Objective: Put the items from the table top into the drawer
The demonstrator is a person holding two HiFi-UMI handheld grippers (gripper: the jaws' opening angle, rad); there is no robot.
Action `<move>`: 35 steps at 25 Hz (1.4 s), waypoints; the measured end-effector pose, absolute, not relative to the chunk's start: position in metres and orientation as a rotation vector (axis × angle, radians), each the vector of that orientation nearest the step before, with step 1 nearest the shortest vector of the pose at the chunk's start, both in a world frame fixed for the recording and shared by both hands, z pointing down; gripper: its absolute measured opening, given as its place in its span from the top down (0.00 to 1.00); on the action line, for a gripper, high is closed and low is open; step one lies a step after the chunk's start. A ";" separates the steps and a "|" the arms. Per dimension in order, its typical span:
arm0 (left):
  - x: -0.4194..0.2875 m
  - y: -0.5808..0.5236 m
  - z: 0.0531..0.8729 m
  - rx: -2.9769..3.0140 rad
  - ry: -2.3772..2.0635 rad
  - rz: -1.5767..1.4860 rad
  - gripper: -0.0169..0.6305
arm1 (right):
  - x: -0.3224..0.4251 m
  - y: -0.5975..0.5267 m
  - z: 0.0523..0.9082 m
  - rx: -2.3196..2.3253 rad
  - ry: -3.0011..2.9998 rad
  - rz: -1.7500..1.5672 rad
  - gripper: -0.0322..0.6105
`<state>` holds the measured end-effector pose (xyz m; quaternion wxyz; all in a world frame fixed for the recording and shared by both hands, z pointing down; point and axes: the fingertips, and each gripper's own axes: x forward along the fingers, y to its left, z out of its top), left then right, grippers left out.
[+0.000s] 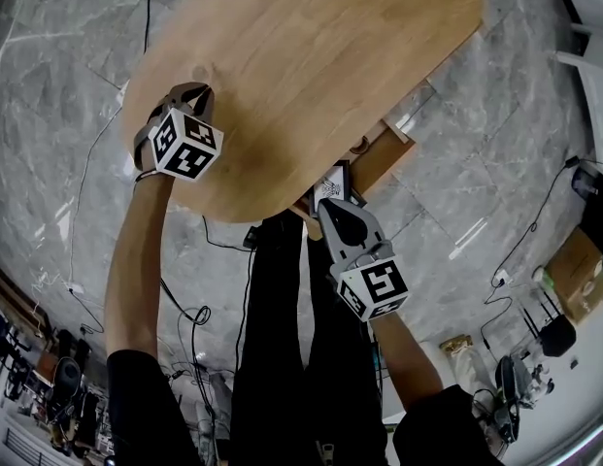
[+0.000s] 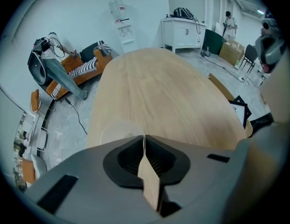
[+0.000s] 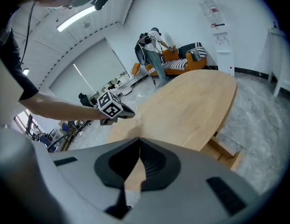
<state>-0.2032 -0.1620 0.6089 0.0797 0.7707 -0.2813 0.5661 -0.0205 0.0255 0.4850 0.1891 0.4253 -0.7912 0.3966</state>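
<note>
My left gripper (image 1: 191, 89) points steeply down at the near-left rim of the oval wooden table (image 1: 311, 56). In the left gripper view its jaws (image 2: 144, 141) are closed on the edge of a thin clear round lid (image 2: 117, 130), which lies flat on the wood. The same lid shows faintly in the head view (image 1: 200, 71). My right gripper (image 1: 328, 202) hovers shut over the open drawer (image 1: 386, 155); nothing shows between its jaws (image 3: 138, 141). A black-edged white item (image 1: 332, 181) lies in the drawer, also visible from the left gripper (image 2: 241, 107).
The drawer sticks out from under the table's near-right side. Grey marble floor with cables (image 1: 189, 309) surrounds the table. Orange chairs (image 2: 84, 69), a water dispenser (image 2: 122, 24) and a white cabinet (image 2: 184, 31) stand beyond the table's far end.
</note>
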 end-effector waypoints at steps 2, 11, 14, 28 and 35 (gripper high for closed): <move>-0.203 -0.161 0.607 2.309 -0.849 1.693 0.94 | -0.019 0.026 0.484 1.204 -2.226 1.120 0.93; -0.166 -0.149 0.589 2.402 -0.823 1.653 0.94 | -0.007 0.038 0.483 1.240 -2.222 1.135 0.93; -0.141 -0.143 0.584 2.448 -0.796 1.619 0.95 | -0.001 0.041 0.482 1.261 -2.224 1.138 0.93; -0.003 -0.098 0.576 2.635 -0.563 1.530 0.95 | 0.062 0.059 0.482 1.442 -2.169 1.183 0.93; 0.052 -0.071 0.570 2.703 -0.442 1.508 0.95 | 0.093 0.068 0.477 1.552 -2.134 1.201 0.93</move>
